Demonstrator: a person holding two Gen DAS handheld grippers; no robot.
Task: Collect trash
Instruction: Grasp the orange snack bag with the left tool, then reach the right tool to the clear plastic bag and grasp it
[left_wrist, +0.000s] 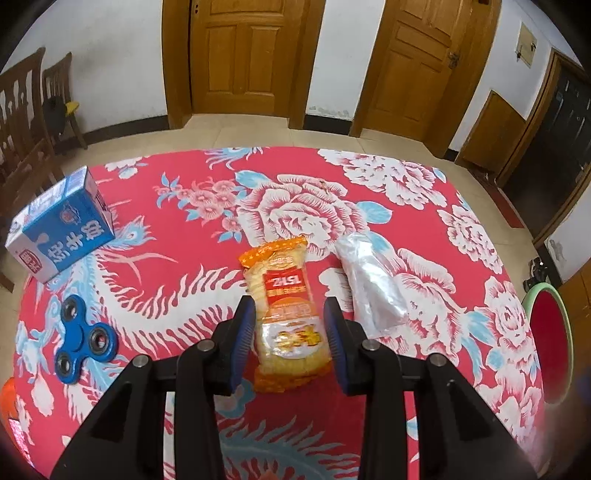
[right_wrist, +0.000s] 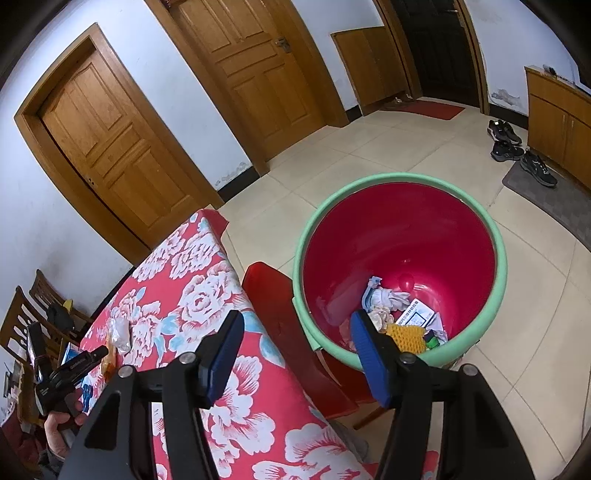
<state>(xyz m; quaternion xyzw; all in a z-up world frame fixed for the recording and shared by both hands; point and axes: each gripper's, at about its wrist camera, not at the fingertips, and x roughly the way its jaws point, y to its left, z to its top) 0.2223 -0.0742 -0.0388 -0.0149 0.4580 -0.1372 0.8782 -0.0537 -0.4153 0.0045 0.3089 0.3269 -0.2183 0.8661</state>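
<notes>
In the left wrist view an orange snack packet (left_wrist: 286, 314) lies on the red floral tablecloth (left_wrist: 184, 229). My left gripper (left_wrist: 290, 317) is open, its blue pads on either side of the packet's near half, apart from it. A clear plastic bag (left_wrist: 369, 284) lies just right of the packet. In the right wrist view my right gripper (right_wrist: 295, 343) is open and empty, above the table's edge and the red bin with a green rim (right_wrist: 402, 243). The bin holds several pieces of trash (right_wrist: 402, 314). The left gripper (right_wrist: 74, 369) and the clear bag (right_wrist: 120, 334) show far left.
A blue milk carton (left_wrist: 61, 225) and a blue fidget spinner (left_wrist: 81, 339) sit at the table's left. The bin's rim (left_wrist: 546, 332) shows past the table's right edge. A red stool (right_wrist: 280, 317) stands between table and bin. Wooden chairs (left_wrist: 33, 110), doors and shoes (right_wrist: 517, 147) surround.
</notes>
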